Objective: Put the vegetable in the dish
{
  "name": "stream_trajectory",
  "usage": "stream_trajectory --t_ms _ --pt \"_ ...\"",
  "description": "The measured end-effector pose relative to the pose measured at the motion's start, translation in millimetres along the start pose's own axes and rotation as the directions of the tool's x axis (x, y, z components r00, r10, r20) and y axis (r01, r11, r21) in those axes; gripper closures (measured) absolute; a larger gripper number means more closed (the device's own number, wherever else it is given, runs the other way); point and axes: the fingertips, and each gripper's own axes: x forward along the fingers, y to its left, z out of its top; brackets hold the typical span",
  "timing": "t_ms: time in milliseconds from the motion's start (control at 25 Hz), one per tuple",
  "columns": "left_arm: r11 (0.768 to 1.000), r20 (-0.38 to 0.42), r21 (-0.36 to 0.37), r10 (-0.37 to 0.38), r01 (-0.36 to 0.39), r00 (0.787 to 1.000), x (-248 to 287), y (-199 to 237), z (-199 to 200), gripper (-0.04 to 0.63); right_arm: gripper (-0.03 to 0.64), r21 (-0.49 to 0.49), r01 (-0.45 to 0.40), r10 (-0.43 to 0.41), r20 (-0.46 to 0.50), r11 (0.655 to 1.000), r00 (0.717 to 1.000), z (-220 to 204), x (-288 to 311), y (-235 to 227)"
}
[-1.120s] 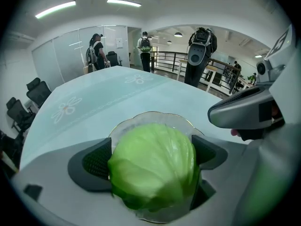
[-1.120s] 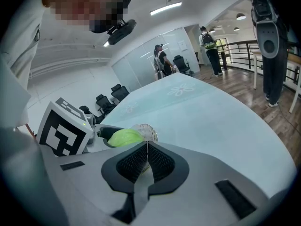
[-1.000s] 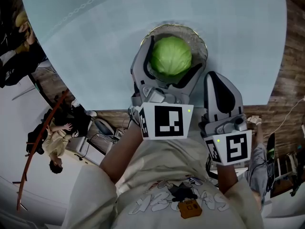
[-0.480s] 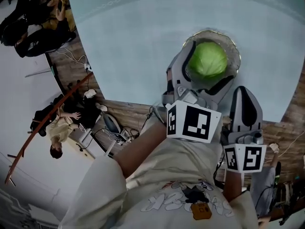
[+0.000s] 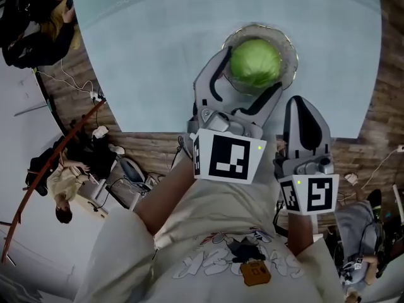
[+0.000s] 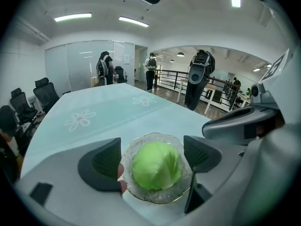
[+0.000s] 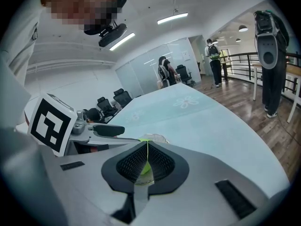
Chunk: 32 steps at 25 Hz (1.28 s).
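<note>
Head view: the cabbage (image 5: 255, 63) sits in the glass dish (image 5: 288, 43) on the counter (image 5: 158, 55), straight ahead between the left gripper (image 5: 247, 77)'s jaws. The right gripper (image 5: 303, 106) hangs just beside. Left gripper view: jaws wide but closing, both clear of the round cabbage. Right gripper view: jaws pressed together, empty.

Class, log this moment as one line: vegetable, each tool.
cabbage: in dish | left tool: jaws closing, astride cabbage, not touching | right tool: shut, empty
</note>
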Motion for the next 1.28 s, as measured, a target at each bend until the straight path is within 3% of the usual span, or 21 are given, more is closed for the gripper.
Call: stream_trajectory --t_ms 240,560,800,1040,1280 --pt "1.0 0.002 -0.023 -0.01 0.01 1.0 -17.0 8.0 -0.7 0.229 0.594 -0.02 0.027 -0.026 0.035 0.999 0.999 12.1 -3.7 12.1" --pt "0.999 -0.022 0.016 -0.042 0.043 0.999 -44.1 6.6 -9.8 0.417 0.594 -0.035 0.049 -0.047 0.062 0.998 0.997 19.5 -14.2 28.8" --pt "1.0 0.023 0.028 -0.012 0.011 1.0 -75.6 21.1 1.1 0.571 0.594 -0.058 0.056 -0.05 0.089 0.997 0.995 30.1 -21.4 56.1" --pt "1.0 0.021 0.01 -0.024 0.024 0.999 -93.7 12.1 -7.7 0.589 0.594 -0.058 0.077 -0.07 0.113 0.995 0.991 34.8 -30.8 62.4" --pt "0.997 0.063 0.028 -0.068 0.066 0.996 -119.4 13.1 7.5 0.589 0.594 -0.073 0.09 -0.081 0.112 0.993 0.99 32.4 -44.2 75.2"
